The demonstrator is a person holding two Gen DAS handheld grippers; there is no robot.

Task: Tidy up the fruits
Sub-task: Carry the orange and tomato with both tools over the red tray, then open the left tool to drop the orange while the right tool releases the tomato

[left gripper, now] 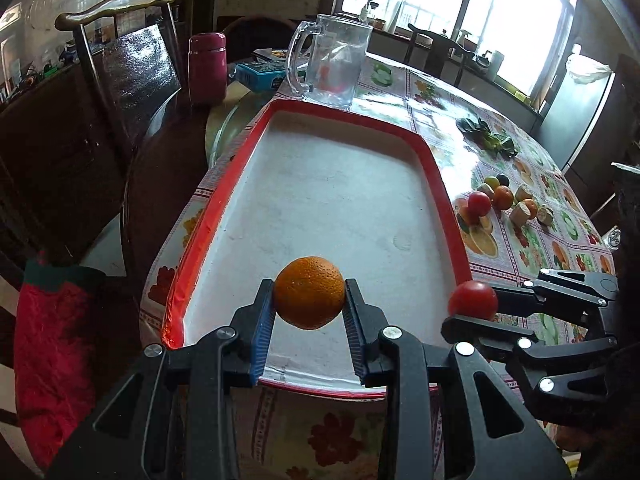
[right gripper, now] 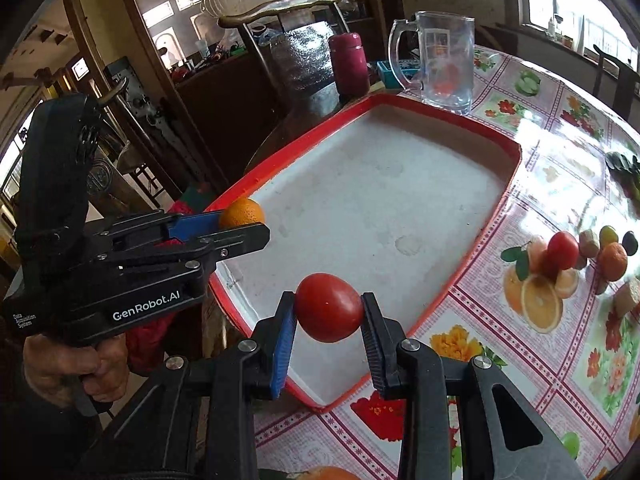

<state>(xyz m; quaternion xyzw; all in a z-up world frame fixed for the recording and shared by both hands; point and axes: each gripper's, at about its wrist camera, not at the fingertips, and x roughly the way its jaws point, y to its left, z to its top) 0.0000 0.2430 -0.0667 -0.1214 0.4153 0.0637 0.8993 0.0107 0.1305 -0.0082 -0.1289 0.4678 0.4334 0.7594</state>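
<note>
while over tray [left gripper: 434, 184], left hand-held gripper [left gripper: 309, 312] clamps orange [left gripper: 309, 298]; right hand-held gripper [right gripper: 329, 320] clamps tomato [right gripper: 329, 307].

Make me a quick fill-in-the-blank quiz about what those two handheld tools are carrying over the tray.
1. The left tool grips an ____.
2. The right tool grips a red ____.
3. Both fruits hang over a white tray with a ____ rim.
4. Behind the tray's far edge stands an empty glass ____.

Missing words: orange; tomato; red; mug
</note>
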